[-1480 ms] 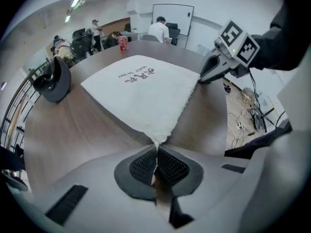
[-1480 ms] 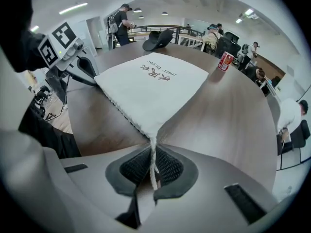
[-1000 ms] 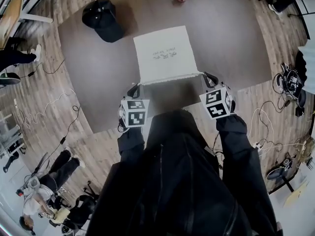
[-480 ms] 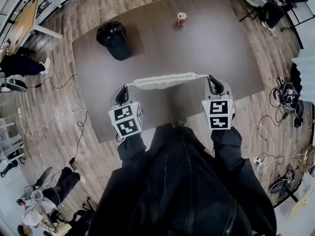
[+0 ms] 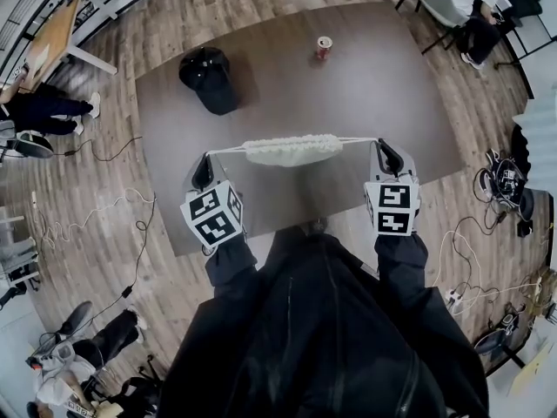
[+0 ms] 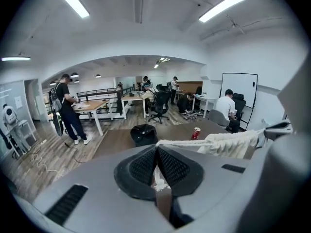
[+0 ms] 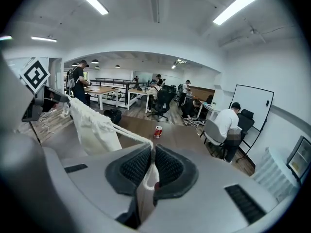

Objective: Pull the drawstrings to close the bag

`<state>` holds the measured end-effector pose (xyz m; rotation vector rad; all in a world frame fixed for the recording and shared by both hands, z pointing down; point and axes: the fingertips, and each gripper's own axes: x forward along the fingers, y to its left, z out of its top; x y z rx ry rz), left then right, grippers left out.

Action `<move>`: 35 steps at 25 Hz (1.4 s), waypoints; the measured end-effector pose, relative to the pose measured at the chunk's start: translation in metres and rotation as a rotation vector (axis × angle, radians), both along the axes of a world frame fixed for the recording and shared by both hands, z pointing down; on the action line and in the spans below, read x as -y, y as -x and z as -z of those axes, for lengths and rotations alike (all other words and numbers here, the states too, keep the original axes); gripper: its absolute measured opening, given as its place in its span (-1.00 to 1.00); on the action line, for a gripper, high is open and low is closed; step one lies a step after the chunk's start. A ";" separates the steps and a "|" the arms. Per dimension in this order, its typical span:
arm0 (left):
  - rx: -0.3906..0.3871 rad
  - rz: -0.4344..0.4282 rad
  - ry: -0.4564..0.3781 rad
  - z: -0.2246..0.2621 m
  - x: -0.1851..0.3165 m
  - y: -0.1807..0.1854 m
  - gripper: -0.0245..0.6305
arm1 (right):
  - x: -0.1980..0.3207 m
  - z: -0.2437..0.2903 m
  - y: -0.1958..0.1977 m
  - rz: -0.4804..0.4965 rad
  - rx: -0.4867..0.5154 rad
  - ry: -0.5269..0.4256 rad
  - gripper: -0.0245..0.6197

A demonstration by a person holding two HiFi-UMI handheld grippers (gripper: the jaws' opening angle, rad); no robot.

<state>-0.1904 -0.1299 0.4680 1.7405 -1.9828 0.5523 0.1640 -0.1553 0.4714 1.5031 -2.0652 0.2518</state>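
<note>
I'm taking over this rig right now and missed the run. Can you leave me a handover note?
Left gripper: shut on the left white cord drawstring.
Right gripper: shut on the right white cord drawstring.
The cream cloth drawstring bag hangs between them above the brown table, mouth bunched tight along the cords.
Black cap and red drink can sit on the table beyond it.
Done: strings pulled taut, mouth mostly gathered.
Left: probably a little more outward pull; whether a gap remains can't be seen.
</note>
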 end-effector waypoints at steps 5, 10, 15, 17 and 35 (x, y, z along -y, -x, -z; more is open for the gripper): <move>-0.010 0.042 -0.024 0.007 -0.003 0.010 -0.81 | -0.001 0.004 -0.008 -0.017 -0.003 -0.007 -0.78; -0.017 0.092 -0.044 0.011 -0.006 0.023 -0.81 | -0.002 0.004 -0.011 -0.027 -0.009 -0.007 -0.78; -0.028 0.131 -0.053 0.016 -0.006 0.037 -0.81 | -0.003 0.002 -0.019 -0.043 -0.022 -0.003 -0.78; -0.031 0.145 -0.054 0.017 -0.007 0.043 -0.81 | -0.002 0.002 -0.025 -0.053 -0.027 -0.002 -0.78; -0.081 0.165 -0.071 0.014 0.003 0.066 -0.81 | 0.024 0.004 -0.042 -0.106 -0.004 -0.028 -0.78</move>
